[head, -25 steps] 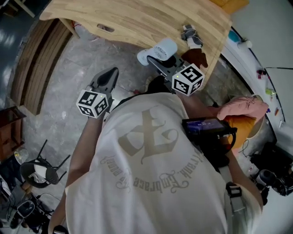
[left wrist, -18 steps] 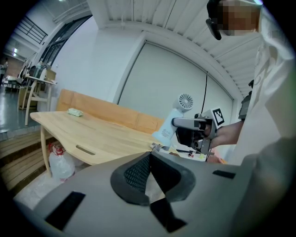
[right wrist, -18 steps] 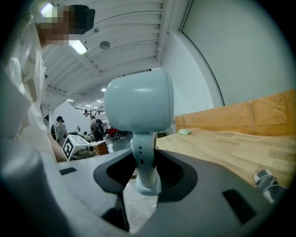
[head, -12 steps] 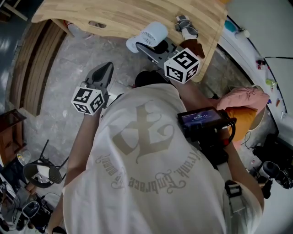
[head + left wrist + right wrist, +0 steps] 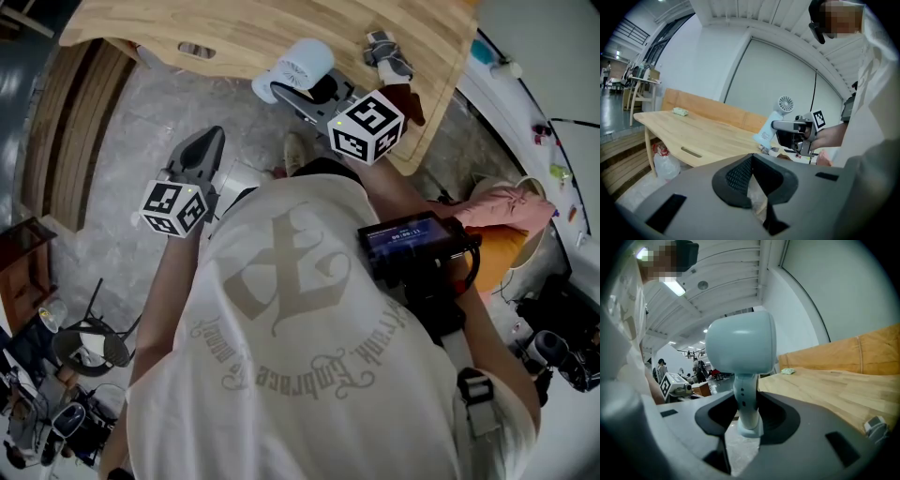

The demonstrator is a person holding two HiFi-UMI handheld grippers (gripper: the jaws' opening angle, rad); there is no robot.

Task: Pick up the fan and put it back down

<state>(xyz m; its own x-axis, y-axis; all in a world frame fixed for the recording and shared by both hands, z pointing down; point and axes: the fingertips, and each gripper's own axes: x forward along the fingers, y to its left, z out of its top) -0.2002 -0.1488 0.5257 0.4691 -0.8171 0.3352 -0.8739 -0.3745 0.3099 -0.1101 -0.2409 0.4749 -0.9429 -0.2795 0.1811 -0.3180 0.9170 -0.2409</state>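
Pale wooden table (image 5: 234,28) on a grey stone floor, seen from above the person's shoulder. Under the table stands a clear plastic bag (image 5: 664,163) with red at its top; its contents cannot be made out. At the head view's right, a round tub (image 5: 531,264) holds a pink cloth (image 5: 506,208) lying over something orange. The fan (image 5: 740,345) is small and white, with a drum-shaped head, a round grille on its face, a slim stem marked with dark dots, and a flared foot. The right gripper (image 5: 747,420) pinches this stem just above the foot. It holds the fan (image 5: 298,67) upright and clear of the table, at the table's near edge. The left gripper (image 5: 208,141) hangs over the floor, its jaws pressed together with nothing between them.
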